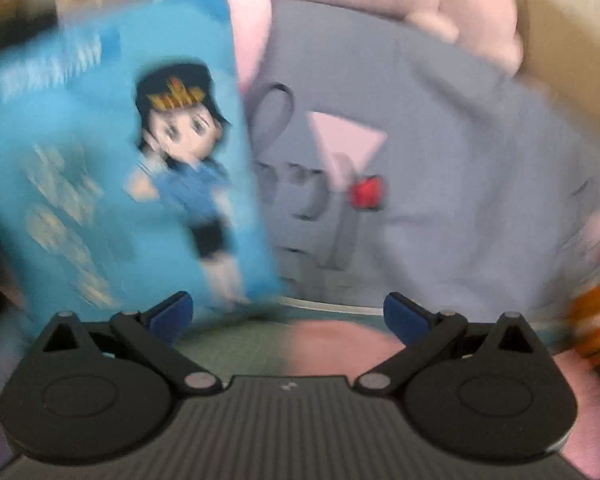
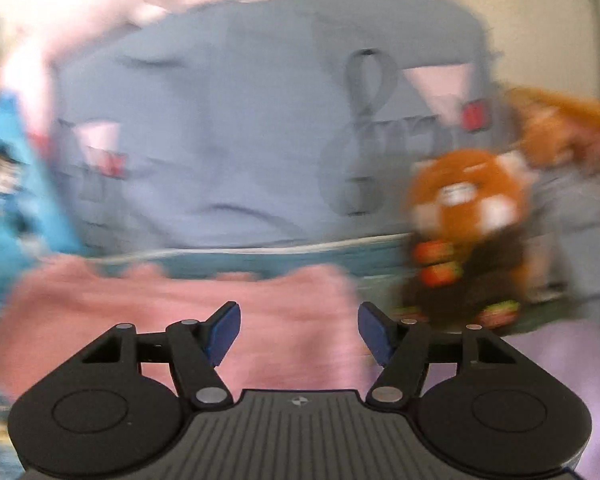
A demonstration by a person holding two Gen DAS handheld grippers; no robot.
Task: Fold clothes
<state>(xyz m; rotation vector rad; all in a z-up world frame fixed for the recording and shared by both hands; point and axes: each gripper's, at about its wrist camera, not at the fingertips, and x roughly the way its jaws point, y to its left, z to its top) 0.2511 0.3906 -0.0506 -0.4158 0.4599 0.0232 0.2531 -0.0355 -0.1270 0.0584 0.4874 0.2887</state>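
Both grippers sit closest to the cameras, and everything past them is blurry. On the left gripper (image 1: 288,316) the blue fingers (image 1: 172,314) are spread wide apart and hold nothing. On the right gripper (image 2: 299,332) the blue pads (image 2: 224,330) are apart too, with nothing between them.

The pink cloth (image 2: 172,320) is the thing to fold. It lies flat right in front of the right gripper, spreading out to the left. In the left camera only a corner of this pink cloth (image 1: 340,336) shows, just past the open fingers.

Left of the pink cloth stands a blue card (image 1: 116,168) with a cartoon police girl on it. It leans a little to one side. Behind the pink cloth lies a big gray-blue shirt (image 2: 236,132) with letters, pink triangles and a small red patch. Right of the pink cloth sits an orange plush toy (image 2: 466,224) with a white face, close to the shirt.
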